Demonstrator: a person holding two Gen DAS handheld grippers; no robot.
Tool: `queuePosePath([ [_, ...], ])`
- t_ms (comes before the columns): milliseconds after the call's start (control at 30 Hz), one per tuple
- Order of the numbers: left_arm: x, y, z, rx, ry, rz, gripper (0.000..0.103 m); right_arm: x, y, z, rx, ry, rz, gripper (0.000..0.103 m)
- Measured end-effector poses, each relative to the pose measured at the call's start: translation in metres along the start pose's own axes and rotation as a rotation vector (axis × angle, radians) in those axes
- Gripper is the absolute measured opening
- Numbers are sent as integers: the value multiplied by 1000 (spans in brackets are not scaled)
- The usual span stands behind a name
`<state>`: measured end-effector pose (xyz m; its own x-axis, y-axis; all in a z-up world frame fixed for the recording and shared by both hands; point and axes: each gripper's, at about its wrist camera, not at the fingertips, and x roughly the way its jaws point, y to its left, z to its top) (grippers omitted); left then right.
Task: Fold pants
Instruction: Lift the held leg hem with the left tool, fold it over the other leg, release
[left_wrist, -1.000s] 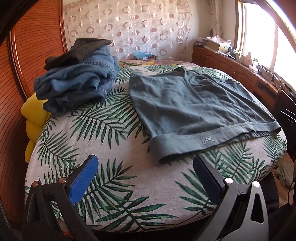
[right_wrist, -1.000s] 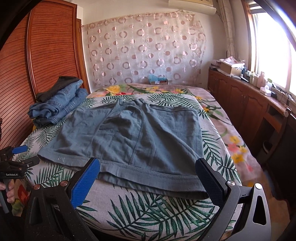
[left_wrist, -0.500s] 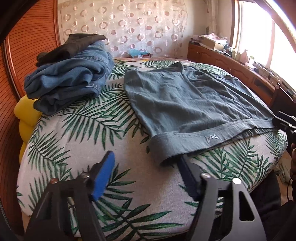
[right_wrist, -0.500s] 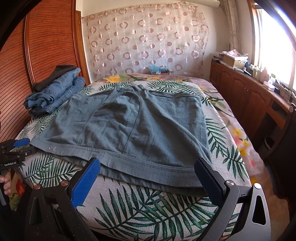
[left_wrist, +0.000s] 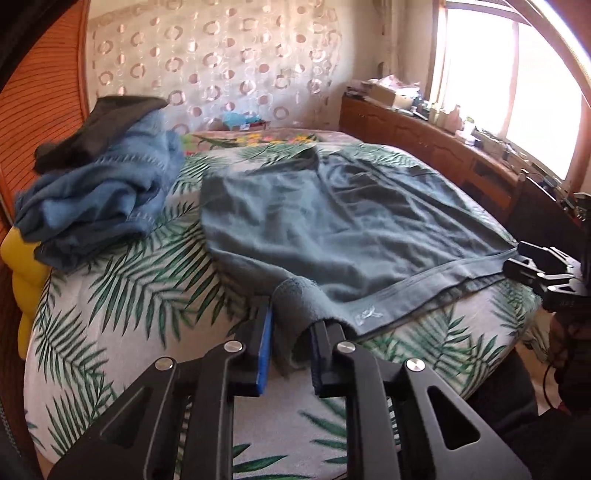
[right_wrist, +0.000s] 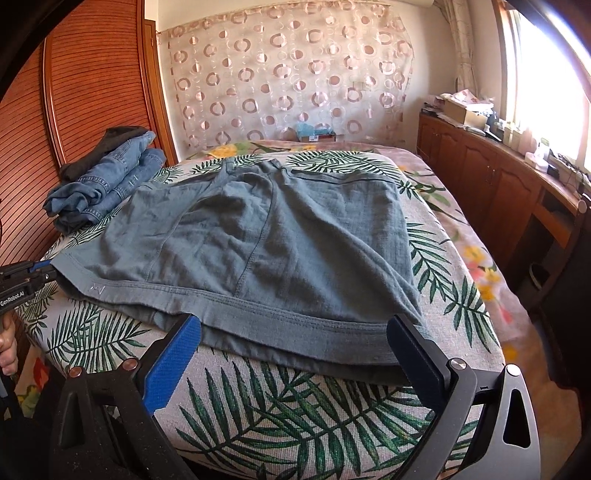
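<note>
Left wrist view: left hand-held gripper (left_wrist: 290, 341) low at the near edge of the bed (left_wrist: 122, 295), jaws closing, corner of the pants (left_wrist: 332, 229) bunched between the blue pads and pinched.
Pants: grey-green pair, spread flat across the middle of the bed, hem band toward the near edge, waist toward the far end; small light logo on the hem band near the pinched corner.
Pinched corner: raised off the bedspread into a small hump; rest of the hem lying flat.
Right hand-held gripper, left wrist view (left_wrist: 532, 264): at the opposite hem corner of the pants; contact with the fabric not clear from here.
Right wrist view: right hand-held gripper (right_wrist: 295, 350) with jaws spread wide, released, nothing grasped; hem band of the pants (right_wrist: 280, 236) seen between the two pads.
Left hand-held gripper, right wrist view (right_wrist: 22, 280): at the left hem corner of the pants, fingers of the holding hand (right_wrist: 7, 343) below it.
Jeans pile (right_wrist: 107, 181): folded blue denim with a dark garment on top, left of the pants, near the wooden slatted panel.
Bedspread: pale, green palm-leaf print, under the pants.
Counter (right_wrist: 498, 173): wooden, right of the pants under the window, cluttered with small items.
</note>
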<state>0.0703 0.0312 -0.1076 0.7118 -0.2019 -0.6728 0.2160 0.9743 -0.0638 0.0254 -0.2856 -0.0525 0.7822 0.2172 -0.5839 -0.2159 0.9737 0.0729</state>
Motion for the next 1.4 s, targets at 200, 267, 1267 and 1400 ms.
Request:
queuePosePath([
  [200, 0, -21, 19, 50, -20, -34, 17, 2, -1, 3, 14, -3, -9, 101],
  [267, 0, -32, 27, 69, -27, -53, 17, 2, -2, 2, 18, -3, -10, 101],
  [1267, 27, -132, 69, 196, 39, -188, 46, -10, -25, 3, 79, -14, -27, 101],
  [1400, 19, -127, 62, 208, 36, -171, 52, -8, -21, 4, 71, -11, -20, 101],
])
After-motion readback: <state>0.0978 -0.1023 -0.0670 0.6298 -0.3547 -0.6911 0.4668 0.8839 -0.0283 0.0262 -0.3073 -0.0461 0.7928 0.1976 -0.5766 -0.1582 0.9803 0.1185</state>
